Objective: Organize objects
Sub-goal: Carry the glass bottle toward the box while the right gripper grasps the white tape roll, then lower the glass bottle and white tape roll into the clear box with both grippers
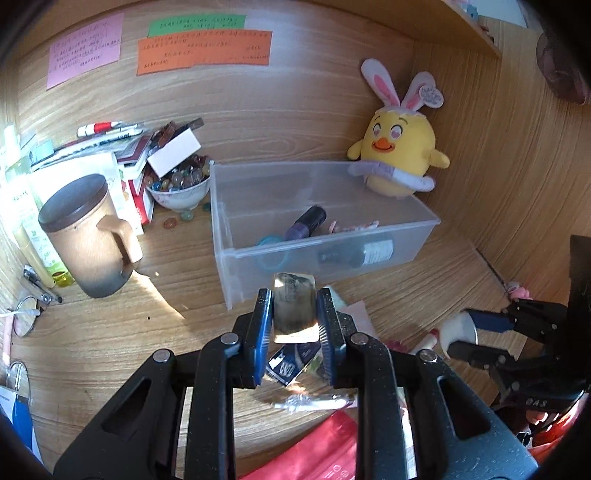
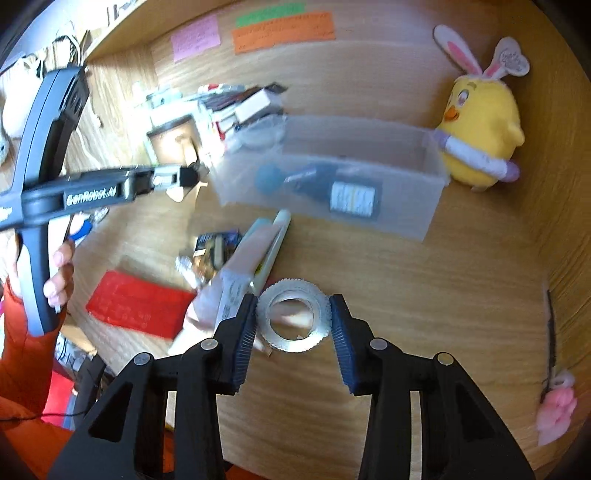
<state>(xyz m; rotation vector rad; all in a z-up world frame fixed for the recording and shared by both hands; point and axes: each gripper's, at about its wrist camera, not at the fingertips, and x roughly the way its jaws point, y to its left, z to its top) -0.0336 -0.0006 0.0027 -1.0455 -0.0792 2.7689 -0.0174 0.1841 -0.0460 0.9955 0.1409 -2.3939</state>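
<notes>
Clear plastic bin (image 1: 413, 236) sits mid-frame in the left wrist view against the wooden back wall, a yellow plush chick (image 1: 400, 155) at its upper right and a dark bottle (image 1: 308, 223) inside. Left gripper (image 1: 294, 314), bottom centre, is clamped on a small shiny packet (image 1: 294, 310) in front of the bin. Right gripper (image 2: 291, 321), low centre in its own view, straddles a tape roll (image 2: 291, 319) on the desk, its pads (image 2: 245, 332) not visibly pressing it.

"GenRobot.AI", white lettering on the black body of the left gripper (image 2: 192, 176), right wrist view. Handwriting on the pink note (image 1: 85, 50), green note (image 1: 196, 25) and orange note (image 1: 204, 51) on the wooden back wall: too small to read. Bottle label (image 2: 352, 198) in the clear bin (image 2: 424, 218): blurred.
</notes>
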